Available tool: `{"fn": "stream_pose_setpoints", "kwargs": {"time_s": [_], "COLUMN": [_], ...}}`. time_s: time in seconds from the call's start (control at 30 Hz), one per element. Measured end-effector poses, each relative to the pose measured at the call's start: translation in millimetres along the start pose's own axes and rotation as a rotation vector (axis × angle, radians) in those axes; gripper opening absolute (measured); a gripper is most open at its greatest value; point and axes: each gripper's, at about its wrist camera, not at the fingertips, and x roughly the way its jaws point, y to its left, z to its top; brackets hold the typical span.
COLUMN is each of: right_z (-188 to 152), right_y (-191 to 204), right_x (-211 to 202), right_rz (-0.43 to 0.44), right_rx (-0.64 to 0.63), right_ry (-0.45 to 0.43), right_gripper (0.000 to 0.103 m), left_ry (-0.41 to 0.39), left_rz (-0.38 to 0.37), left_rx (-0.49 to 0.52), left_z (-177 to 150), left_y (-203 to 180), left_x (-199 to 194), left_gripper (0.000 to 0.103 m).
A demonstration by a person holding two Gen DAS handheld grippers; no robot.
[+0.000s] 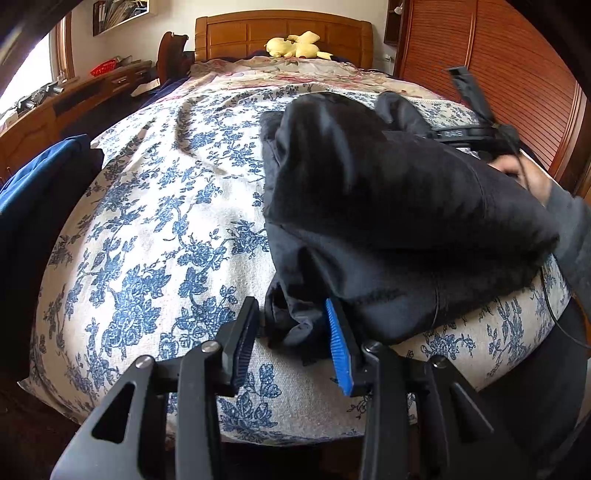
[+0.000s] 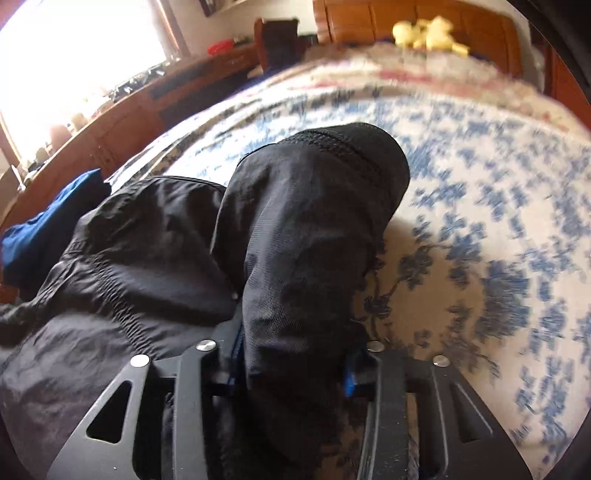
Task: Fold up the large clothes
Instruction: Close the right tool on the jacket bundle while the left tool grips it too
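Your left gripper (image 1: 291, 332) sits at the near edge of the bed (image 1: 155, 229), its jaws part-way spread with a bunched corner of the black garment (image 1: 388, 206) between them. The blue pad (image 1: 338, 347) lies against the cloth, but the dark pad on the other side stands a little clear of it, so you cannot tell whether this is a real pinch.

Your right gripper (image 2: 295, 354) has a thick fold of the same black garment (image 2: 306, 236) draped over it and running down between its fingers. The cloth hides both pads, so how firmly they press cannot be told either. Seen from the left wrist, your right hand (image 1: 524, 173) is at the far right edge of the bed, just beyond the raised hump of cloth.

The garment lies heaped on the near right part of the blue-flowered bedspread, one end raised into a hump and the rest trailing towards the near edge.

To the left of the heap you have a broad stretch of bare bedspread, reaching to the left edge, where a blue piece of clothing (image 1: 40, 177) lies. Bare cover also runs behind the heap towards the wooden headboard (image 1: 280, 33), where a yellow soft toy (image 1: 295, 46) rests. A wooden slatted door (image 1: 498, 85) stands close along the right side, and a wooden desk (image 1: 55, 107) along the left.
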Motion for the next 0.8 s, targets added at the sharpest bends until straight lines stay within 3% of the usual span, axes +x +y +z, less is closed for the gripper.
{"fn": "stream_pose_setpoints", "kwargs": {"time_s": [0.27, 0.47, 0.63, 0.8], "right_z": [-47, -44, -42, -48], "right_y": [-9, -17, -29, -37], "right_x": [-59, -45, -28, -28], "right_rz": [-0.042, -0.062, -0.055, -0.025], "right_rx": [0.029, 0.084, 0.103, 0.139], "right_ry": [-0.01, 0.01, 0.008, -0.012], "right_gripper": [0.037, 0.051, 0.071, 0.072], "left_ry": [-0.004, 0.007, -0.006, -0.005], "left_rz": [-0.002, 0.009, 0.023, 0.034], "left_rx": [-0.016, 0.008, -0.002, -0.003], "left_z": [-1, 1, -2, -2], "left_y": [7, 5, 3, 1], "left_x": [-1, 1, 2, 2], "left_gripper": [0.035, 0.035, 0.035, 0.036]}}
